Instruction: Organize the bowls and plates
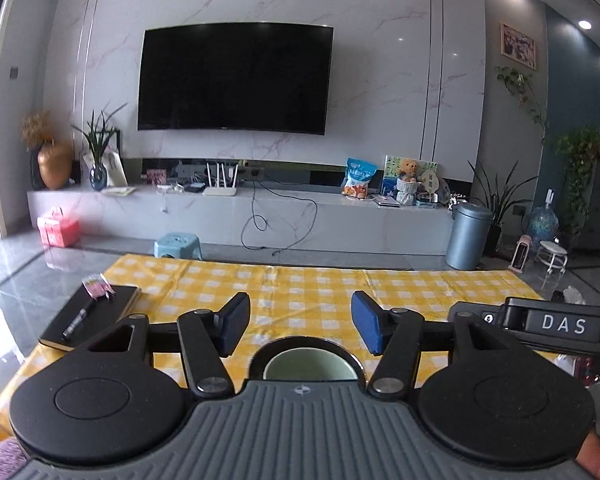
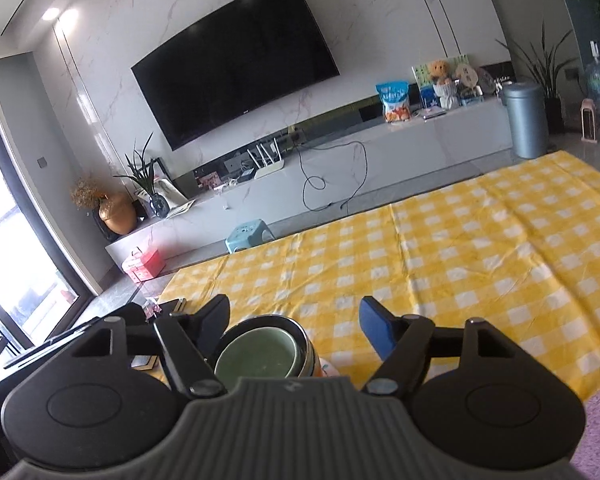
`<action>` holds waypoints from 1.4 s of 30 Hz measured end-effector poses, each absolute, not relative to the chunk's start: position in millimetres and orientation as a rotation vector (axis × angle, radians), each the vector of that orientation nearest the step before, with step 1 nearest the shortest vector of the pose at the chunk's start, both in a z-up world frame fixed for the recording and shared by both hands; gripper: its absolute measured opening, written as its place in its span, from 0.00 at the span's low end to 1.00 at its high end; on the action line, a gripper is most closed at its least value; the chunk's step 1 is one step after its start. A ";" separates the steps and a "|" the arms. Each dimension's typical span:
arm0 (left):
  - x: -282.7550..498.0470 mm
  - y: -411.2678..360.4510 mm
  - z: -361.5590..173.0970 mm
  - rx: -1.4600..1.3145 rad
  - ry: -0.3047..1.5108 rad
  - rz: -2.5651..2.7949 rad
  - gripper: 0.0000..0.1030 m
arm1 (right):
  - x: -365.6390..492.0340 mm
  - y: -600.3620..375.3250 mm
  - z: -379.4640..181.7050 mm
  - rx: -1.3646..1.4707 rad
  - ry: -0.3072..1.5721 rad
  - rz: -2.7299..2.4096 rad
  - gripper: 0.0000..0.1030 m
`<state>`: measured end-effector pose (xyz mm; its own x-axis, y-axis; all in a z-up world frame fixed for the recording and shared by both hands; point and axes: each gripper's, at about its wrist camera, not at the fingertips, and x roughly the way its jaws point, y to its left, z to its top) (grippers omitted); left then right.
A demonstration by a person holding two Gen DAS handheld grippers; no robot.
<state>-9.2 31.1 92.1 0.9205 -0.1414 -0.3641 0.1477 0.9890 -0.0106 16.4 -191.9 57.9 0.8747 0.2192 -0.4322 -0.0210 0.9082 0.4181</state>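
A pale green bowl (image 1: 310, 364) sits nested inside a dark-rimmed bowl on the yellow checked tablecloth (image 1: 320, 288). In the left wrist view this stack lies low, close to the gripper body. My left gripper (image 1: 300, 324) stands open above it, with nothing between its blue pads (image 1: 366, 328). In the right wrist view the same green bowl (image 2: 260, 356) is below and left of centre. My right gripper (image 2: 294, 320) hangs open over it, its pads touching nothing. A white and orange patterned edge (image 2: 327, 368) shows beside the stack.
A black notebook with a pen (image 1: 96, 316) lies at the table's left edge. The right gripper's black housing (image 1: 560, 324) reaches in from the right. Beyond the cloth (image 2: 480, 240) stand a blue stool (image 1: 178, 245), a TV cabinet (image 1: 240, 216) and a grey bin (image 1: 468, 236).
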 end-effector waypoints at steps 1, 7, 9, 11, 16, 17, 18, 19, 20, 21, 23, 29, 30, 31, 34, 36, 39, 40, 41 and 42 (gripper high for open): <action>-14.2 29.1 93.5 0.042 0.364 -0.139 0.67 | 9.2 -192.5 58.8 0.404 0.485 0.125 0.70; -34.9 24.0 84.3 0.129 0.357 -0.100 0.79 | -16.9 -185.2 53.3 0.317 0.485 0.141 0.72; -38.4 20.1 77.2 0.175 0.370 -0.078 0.80 | -22.6 -182.3 48.7 0.278 0.493 0.145 0.73; -40.2 18.9 69.2 0.186 0.405 -0.061 0.82 | -28.0 -178.1 42.2 0.231 0.507 0.147 0.73; -38.6 24.1 45.7 0.186 0.503 -0.051 0.85 | -40.4 -168.5 24.6 0.128 0.547 0.151 0.76; -38.6 22.8 41.7 0.200 0.514 -0.049 0.85 | -41.7 -167.6 20.8 0.120 0.557 0.151 0.76; -40.4 22.9 36.4 0.218 0.526 -0.042 0.85 | -42.3 -167.7 18.1 0.119 0.567 0.152 0.76; -39.8 20.9 33.7 0.233 0.536 -0.034 0.85 | -42.5 -168.0 16.0 0.120 0.576 0.154 0.76; -41.0 21.0 29.9 0.246 0.544 -0.026 0.85 | -42.7 -167.9 15.0 0.121 0.585 0.154 0.76; -43.7 21.1 26.0 0.256 0.550 -0.023 0.85 | -43.8 -167.2 14.4 0.121 0.588 0.152 0.77; -43.6 19.6 23.4 0.268 0.554 -0.026 0.85 | -45.3 -167.2 14.0 0.116 0.590 0.147 0.79; -44.2 20.8 14.7 0.263 0.568 -0.032 0.85 | -41.5 -163.8 7.8 0.082 0.624 0.115 0.82; -43.6 20.6 13.4 0.268 0.574 -0.032 0.85 | -39.5 -163.0 5.2 0.080 0.641 0.111 0.82; -43.5 19.5 10.8 0.274 0.582 -0.029 0.85 | -37.9 -162.3 3.0 0.078 0.654 0.110 0.82; -44.1 20.1 7.3 0.278 0.596 -0.024 0.85 | -36.8 -160.2 -1.9 0.073 0.674 0.106 0.82; -44.3 21.7 6.0 0.272 0.607 -0.019 0.85 | -38.0 -158.8 -4.1 0.069 0.681 0.115 0.82; -44.7 23.3 6.5 0.269 0.614 -0.011 0.85 | -38.7 -157.6 -5.1 0.064 0.691 0.116 0.83; -45.4 23.0 7.5 0.270 0.612 -0.008 0.85 | -38.8 -157.2 -5.0 0.062 0.693 0.113 0.83; -46.1 23.0 8.5 0.271 0.609 -0.005 0.85 | -39.4 -157.1 -4.9 0.060 0.695 0.109 0.83; -46.6 23.5 9.0 0.269 0.607 -0.005 0.85 | -40.3 -157.3 -4.3 0.059 0.693 0.107 0.83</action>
